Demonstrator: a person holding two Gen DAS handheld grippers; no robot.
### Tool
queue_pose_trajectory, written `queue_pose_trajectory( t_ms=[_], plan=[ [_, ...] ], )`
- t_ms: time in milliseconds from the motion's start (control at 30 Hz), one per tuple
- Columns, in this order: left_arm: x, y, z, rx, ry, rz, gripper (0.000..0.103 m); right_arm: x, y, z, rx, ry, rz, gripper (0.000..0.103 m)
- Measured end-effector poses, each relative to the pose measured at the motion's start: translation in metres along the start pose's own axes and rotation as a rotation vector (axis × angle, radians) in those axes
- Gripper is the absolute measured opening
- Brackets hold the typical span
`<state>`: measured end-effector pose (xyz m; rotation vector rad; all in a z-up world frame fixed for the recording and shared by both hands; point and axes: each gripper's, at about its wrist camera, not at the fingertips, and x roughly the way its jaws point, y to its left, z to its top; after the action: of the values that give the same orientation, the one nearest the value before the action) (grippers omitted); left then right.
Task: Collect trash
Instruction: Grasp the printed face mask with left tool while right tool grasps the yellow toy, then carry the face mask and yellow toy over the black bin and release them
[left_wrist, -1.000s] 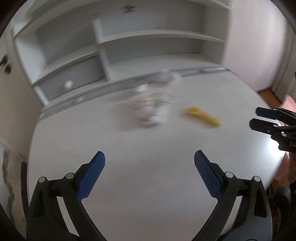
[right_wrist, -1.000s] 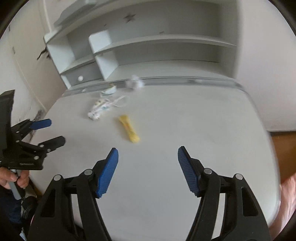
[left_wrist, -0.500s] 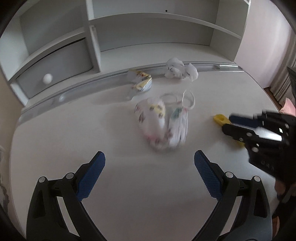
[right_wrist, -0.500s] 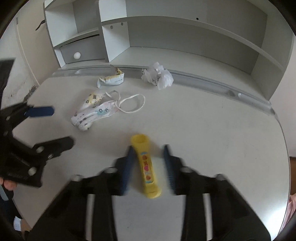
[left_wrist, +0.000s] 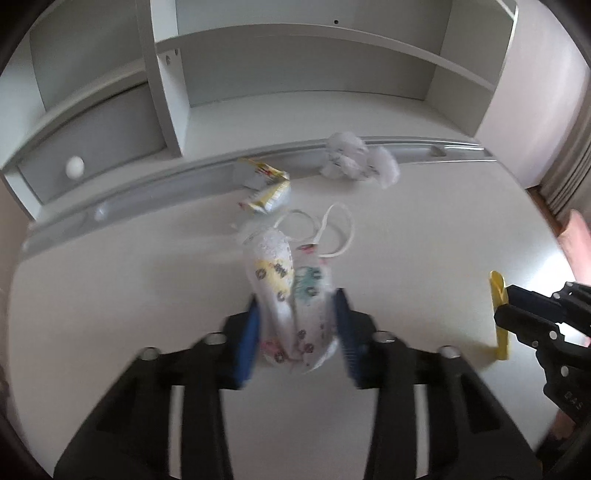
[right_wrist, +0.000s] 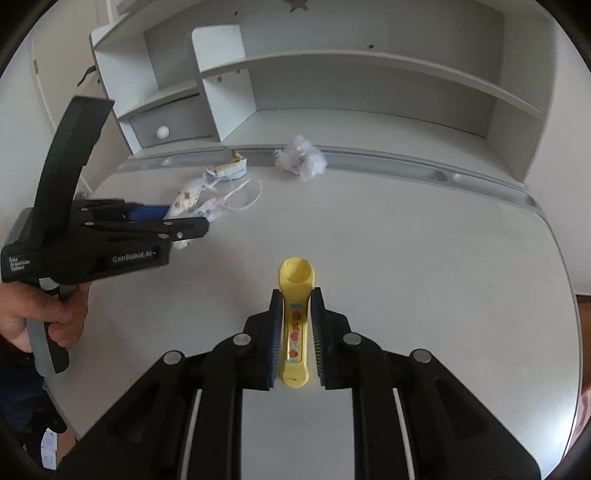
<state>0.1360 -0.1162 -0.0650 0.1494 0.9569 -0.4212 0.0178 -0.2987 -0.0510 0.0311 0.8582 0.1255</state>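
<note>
My left gripper (left_wrist: 297, 334) is shut on a white patterned face mask (left_wrist: 291, 295) lying on the grey table; its ear loops (left_wrist: 332, 232) trail toward the shelf. My right gripper (right_wrist: 295, 332) is shut on a yellow tube (right_wrist: 294, 321) with stickers, which lies on the table pointing away. The left gripper also shows in the right wrist view (right_wrist: 177, 221), with the mask (right_wrist: 188, 197) in it. The right gripper shows at the right edge of the left wrist view (left_wrist: 513, 306), on the yellow tube (left_wrist: 498, 291).
A crumpled yellow-white wrapper (left_wrist: 267, 190) and crumpled white tissue (left_wrist: 354, 162) lie at the table's far edge by the raised rail (left_wrist: 147, 184). A grey shelf unit (right_wrist: 332, 92) with a drawer (right_wrist: 162, 127) stands behind. The table's rim (right_wrist: 565, 295) curves right.
Both grippers moved forward and closed: the left from wide open onto the mask, the right from nearly closed around the tube to gripping it.
</note>
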Motion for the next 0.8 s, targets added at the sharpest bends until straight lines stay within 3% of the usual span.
queue_pose_trajectory(
  t_ms=[133, 333, 500, 633, 800],
  plan=[
    [-0.016, -0.022, -0.008, 0.034, -0.021, -0.004, 0.028, -0.029, -0.024, -0.018, 0.071, -0.017, -0.035, 0.016],
    [-0.042, -0.099, -0.025, 0.139, -0.04, -0.082, 0.028, -0.083, -0.065, -0.053, 0.174, -0.054, -0.098, 0.015],
    [-0.062, -0.19, -0.046, 0.252, -0.058, -0.19, 0.028, -0.148, -0.105, -0.096, 0.274, -0.125, -0.157, 0.015],
    [-0.079, -0.276, -0.072, 0.372, -0.06, -0.292, 0.028, -0.21, -0.15, -0.151, 0.373, -0.168, -0.25, 0.015],
    [-0.092, -0.387, -0.106, 0.533, -0.023, -0.423, 0.028, -0.26, -0.199, -0.223, 0.475, -0.149, -0.371, 0.015]
  ],
)
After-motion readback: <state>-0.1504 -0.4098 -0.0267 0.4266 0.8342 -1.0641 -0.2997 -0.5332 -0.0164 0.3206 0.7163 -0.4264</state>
